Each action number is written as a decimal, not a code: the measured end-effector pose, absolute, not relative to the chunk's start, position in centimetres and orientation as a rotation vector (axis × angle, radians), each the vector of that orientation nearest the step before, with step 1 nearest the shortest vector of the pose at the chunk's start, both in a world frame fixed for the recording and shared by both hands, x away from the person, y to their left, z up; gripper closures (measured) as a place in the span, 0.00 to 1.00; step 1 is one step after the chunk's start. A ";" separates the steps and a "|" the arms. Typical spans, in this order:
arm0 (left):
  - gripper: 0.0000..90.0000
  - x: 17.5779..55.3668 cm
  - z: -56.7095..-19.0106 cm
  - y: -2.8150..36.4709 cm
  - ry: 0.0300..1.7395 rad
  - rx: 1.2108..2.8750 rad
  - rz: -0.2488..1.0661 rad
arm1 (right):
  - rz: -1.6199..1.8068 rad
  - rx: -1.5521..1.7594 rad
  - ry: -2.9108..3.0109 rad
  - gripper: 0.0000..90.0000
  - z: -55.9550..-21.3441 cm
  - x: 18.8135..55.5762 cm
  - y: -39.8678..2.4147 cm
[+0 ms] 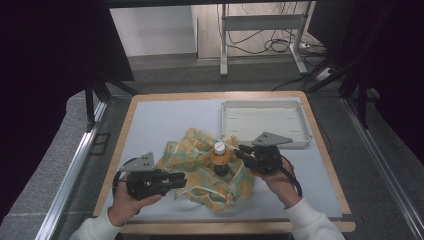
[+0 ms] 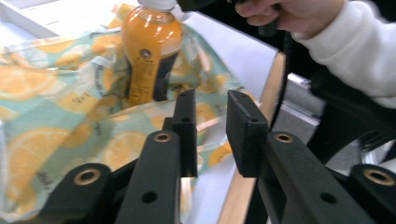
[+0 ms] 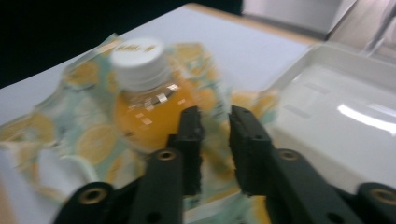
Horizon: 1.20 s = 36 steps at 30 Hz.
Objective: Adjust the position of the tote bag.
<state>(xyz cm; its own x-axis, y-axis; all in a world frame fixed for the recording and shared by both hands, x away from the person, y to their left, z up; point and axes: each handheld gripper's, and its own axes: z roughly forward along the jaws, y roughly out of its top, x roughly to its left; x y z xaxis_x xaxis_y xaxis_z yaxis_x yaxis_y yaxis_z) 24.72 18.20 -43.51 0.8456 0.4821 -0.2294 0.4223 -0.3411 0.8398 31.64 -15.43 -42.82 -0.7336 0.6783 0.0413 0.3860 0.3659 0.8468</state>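
Note:
A bottle of orange drink (image 1: 220,157) with a white cap stands upright inside a crumpled cloth bag (image 1: 200,172) printed with lemons, in the middle of the table. My left gripper (image 1: 184,179) lies level at the bag's left side, pointing right. Its jaws stand a little apart with nothing between them (image 2: 212,100), and the bottle (image 2: 149,51) and cloth (image 2: 56,116) are beyond them. My right gripper (image 1: 239,150) is just right of the bottle, pointing at it. Its jaws (image 3: 215,114) are also slightly apart and empty, close to the bottle (image 3: 144,107).
A white shallow tray (image 1: 265,103) sits at the back right of the grey table mat (image 1: 150,125), right behind the bag, and it lies beside the jaws in the right gripper view (image 3: 345,116). A white-sleeved arm (image 2: 355,42) holds the right gripper. Dark floor surrounds the table.

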 end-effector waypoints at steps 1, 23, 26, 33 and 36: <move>0.88 25.2 -43.8 18.1 0.678 1.987 0.063 | 1.294 0.937 2.341 0.90 -43.0 31.6 -15.1; 1.00 34.9 -48.8 13.7 0.884 2.120 0.105 | 1.089 0.998 2.509 0.99 -48.3 32.7 -14.5; 1.00 35.3 -49.0 13.8 0.903 2.123 0.114 | 1.074 0.977 2.529 0.99 -48.7 32.4 -14.2; 1.00 38.1 -51.1 15.0 1.051 2.108 0.098 | 1.010 1.011 2.598 0.99 -51.0 32.1 -14.6; 1.00 38.9 -51.6 15.4 1.094 2.084 0.078 | 1.008 0.967 2.624 0.99 -51.1 31.1 -14.6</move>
